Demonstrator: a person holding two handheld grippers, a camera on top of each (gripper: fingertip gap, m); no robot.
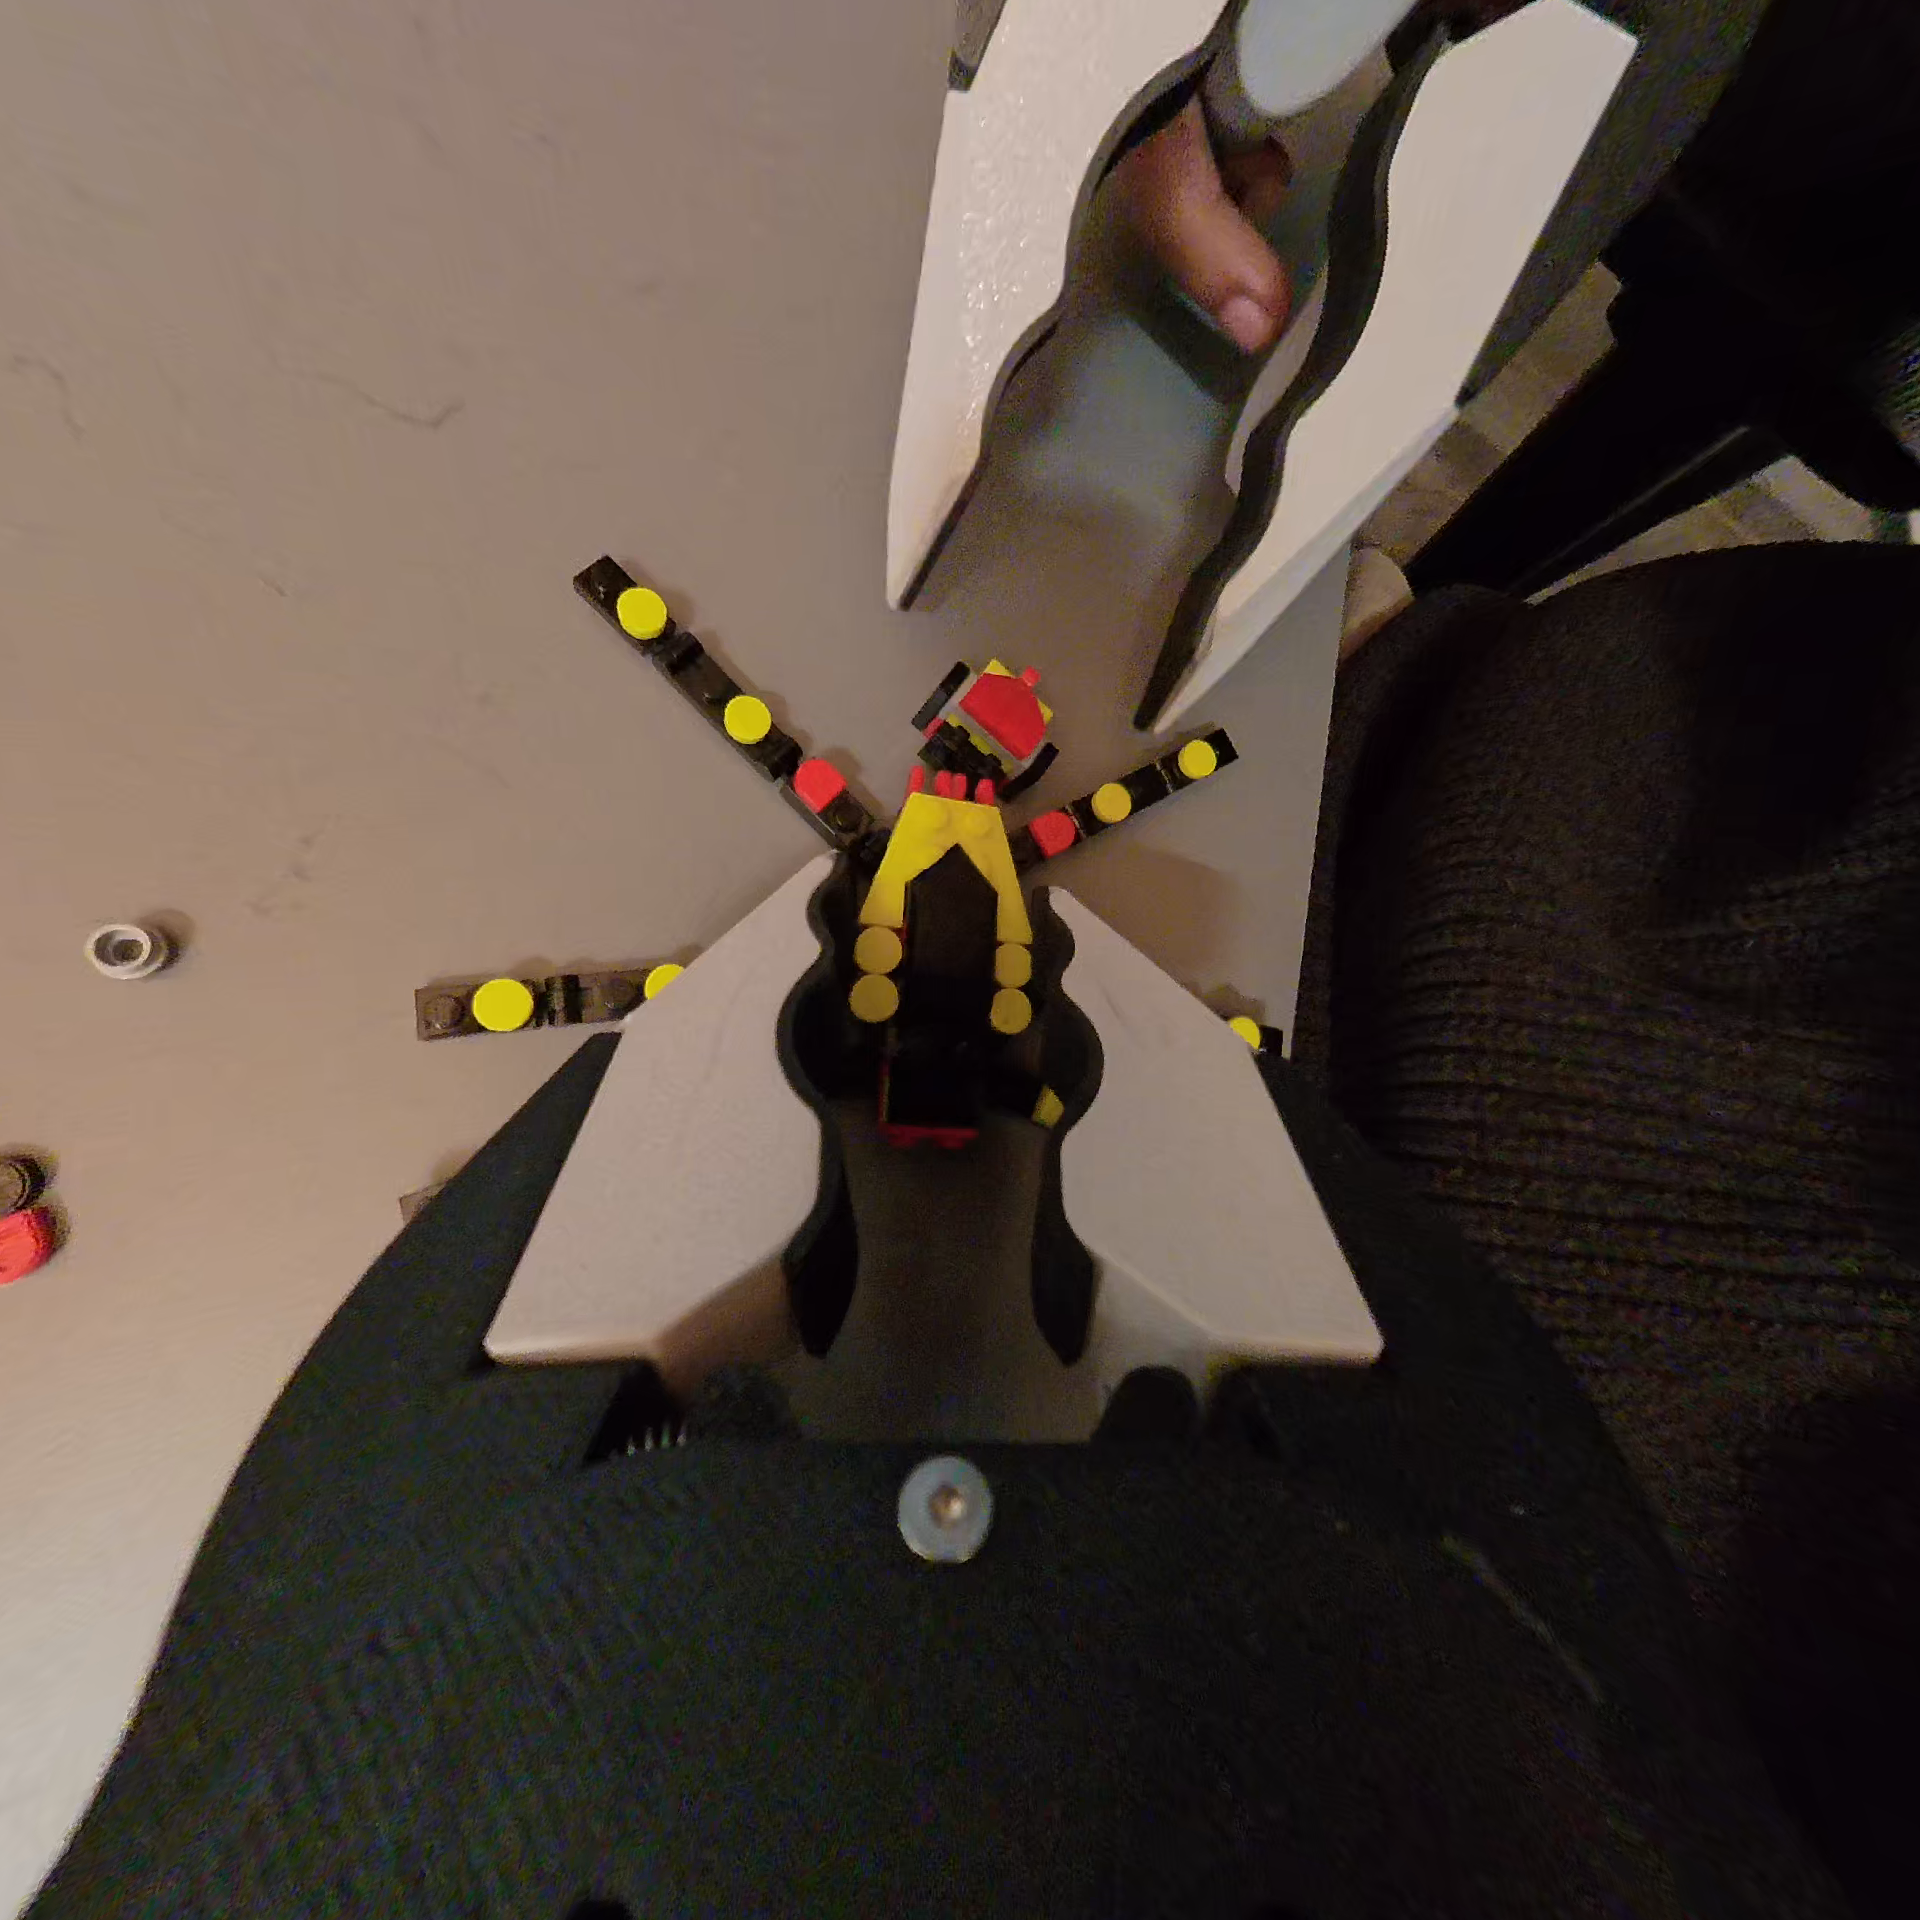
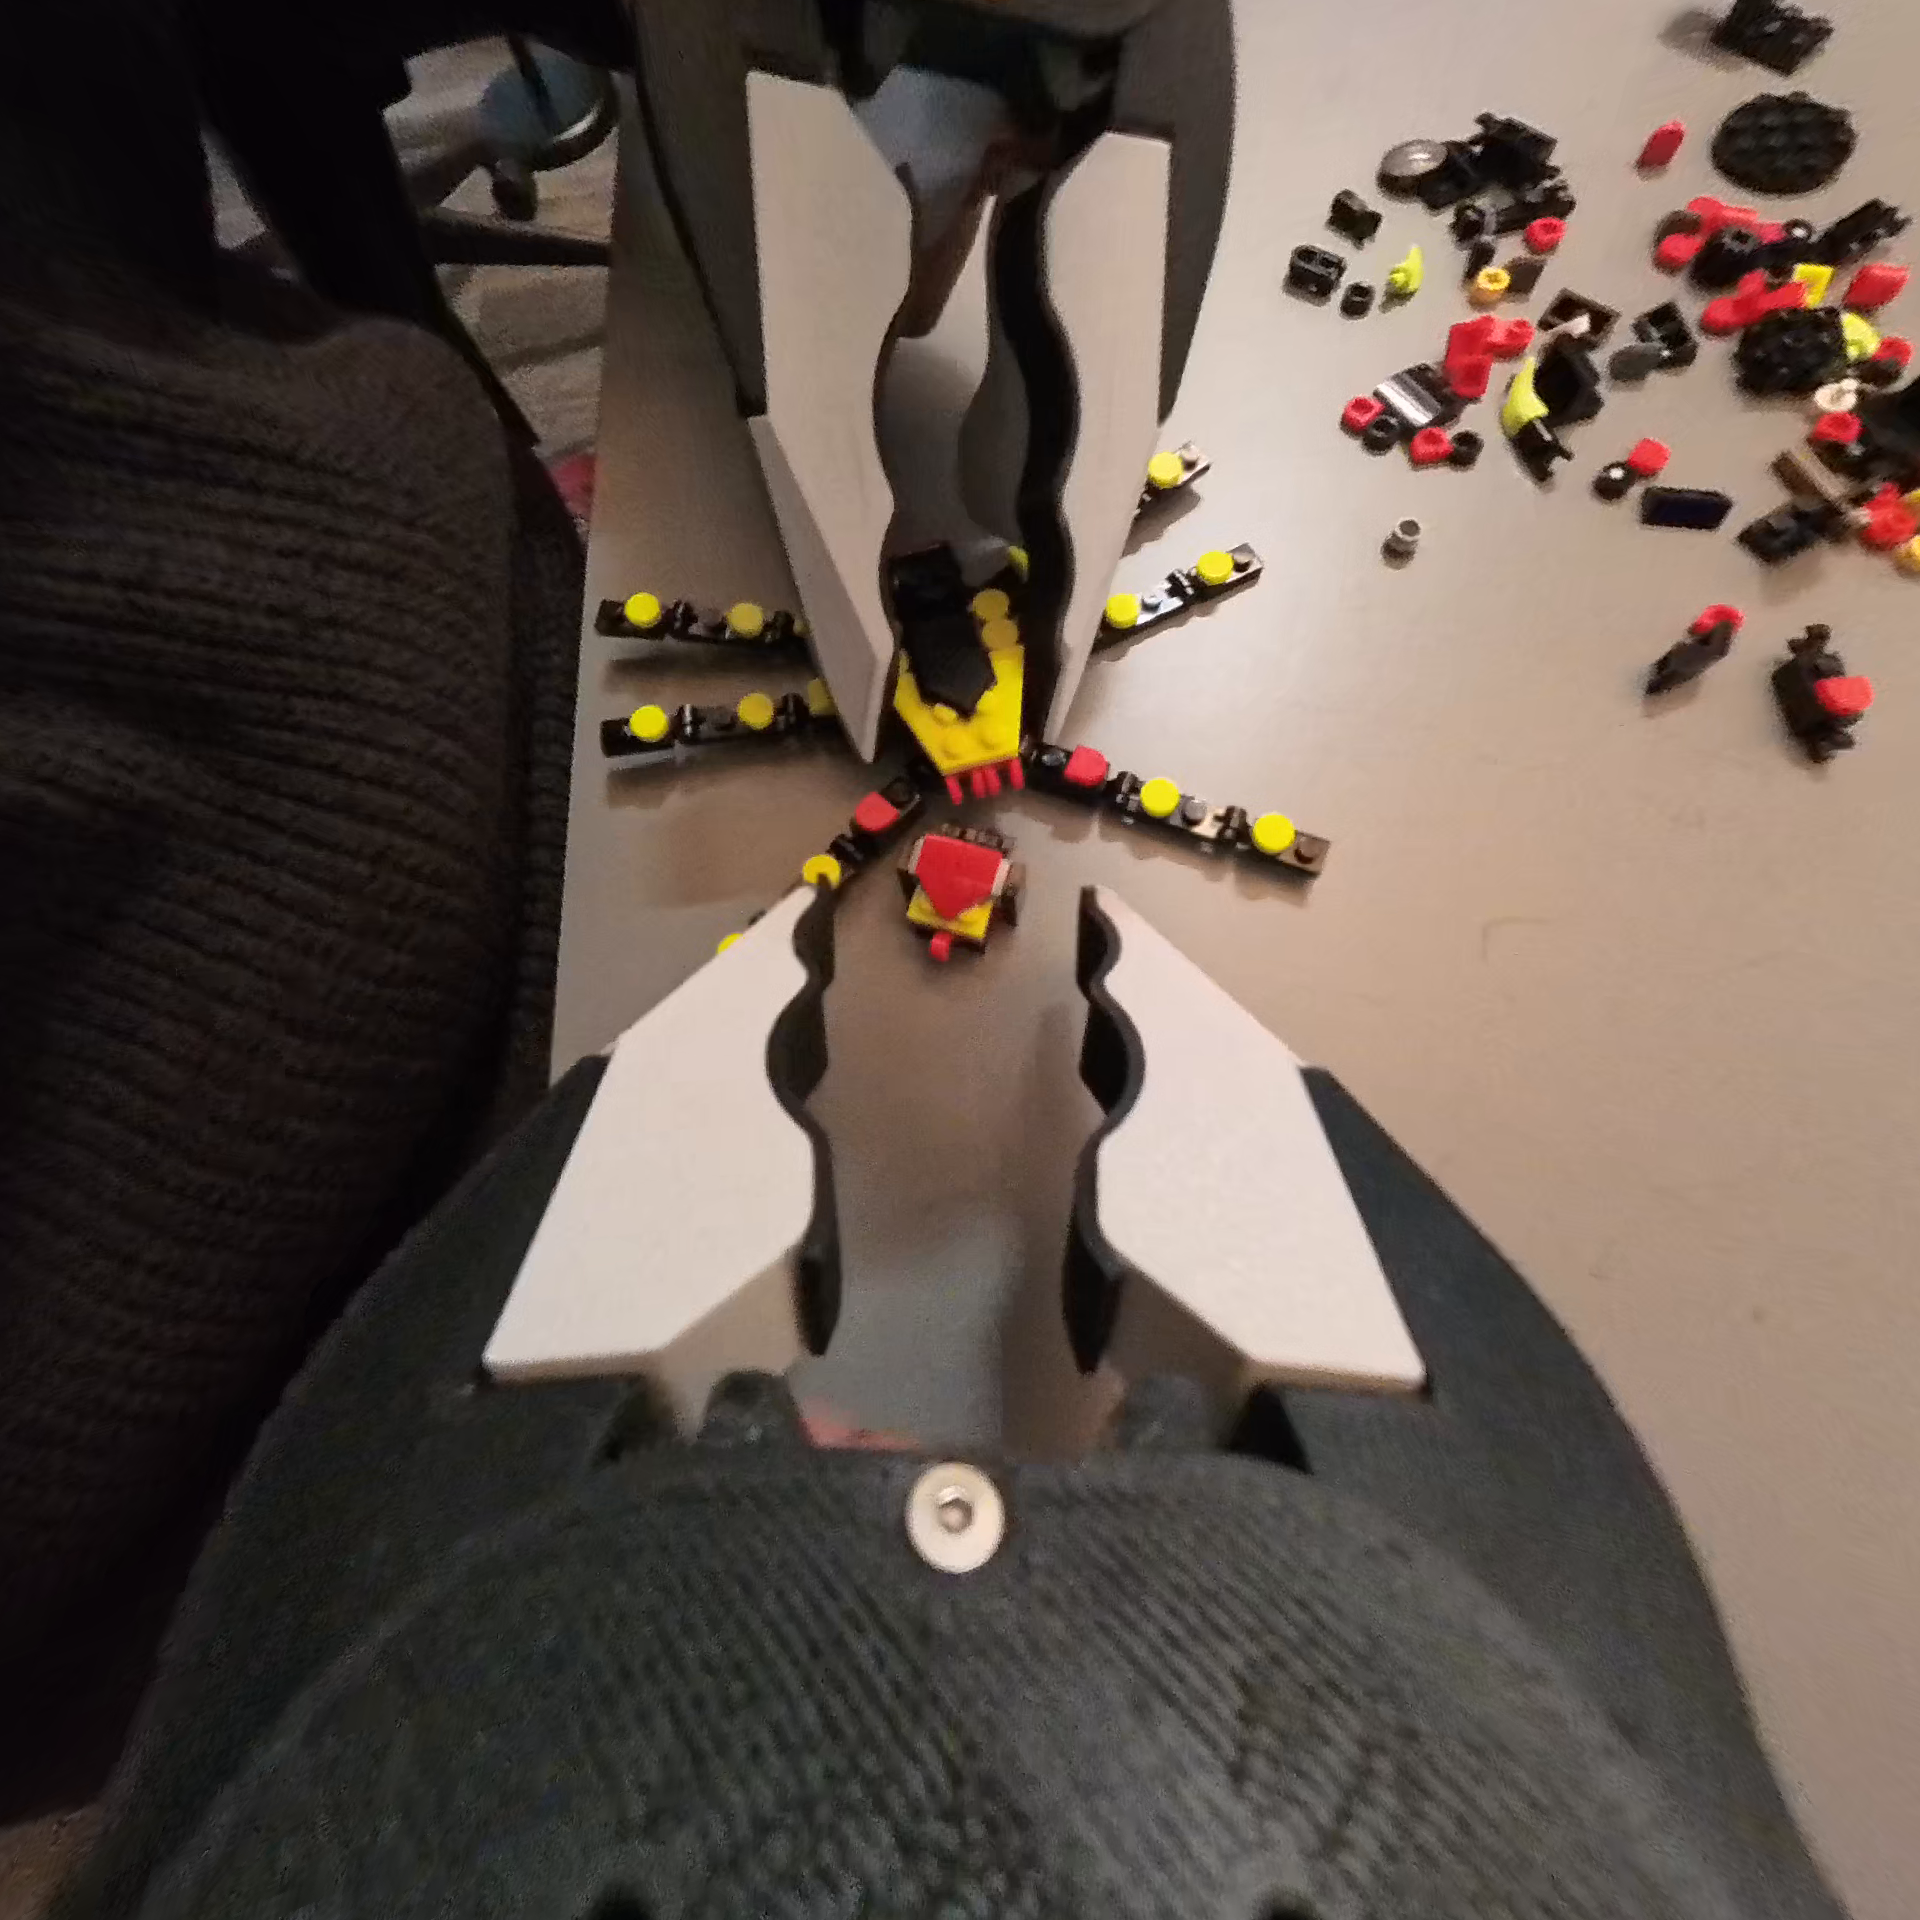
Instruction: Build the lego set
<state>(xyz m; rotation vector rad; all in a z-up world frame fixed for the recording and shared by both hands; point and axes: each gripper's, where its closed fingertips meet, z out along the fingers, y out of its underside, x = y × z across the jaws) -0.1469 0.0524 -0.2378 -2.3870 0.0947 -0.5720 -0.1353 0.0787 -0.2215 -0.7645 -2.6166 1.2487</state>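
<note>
The spider model (image 2: 961, 686) is sitting on the table (image 2: 1455, 1039) close to its near edge, its body lying between the fingers of the left gripper (image 2: 961, 727). Its legs (image 2: 1174, 800) are spreading out flat to both sides. The small head piece (image 2: 956, 883) is lying just in front of the body, apart from it, between the body and the right gripper (image 2: 951, 914). Loose pieces (image 2: 1662, 312) are lying scattered toward the table's far right corner.

We count one spider model (image 2: 961, 707) with six legs showing, one small red-and-yellow head piece (image 2: 956, 883), two grippers, and a loose pile of parts (image 2: 1662, 332) toward the worktop's far right corner, too jumbled to count. Two black round plates (image 2: 1782, 140) stand out there.
</note>
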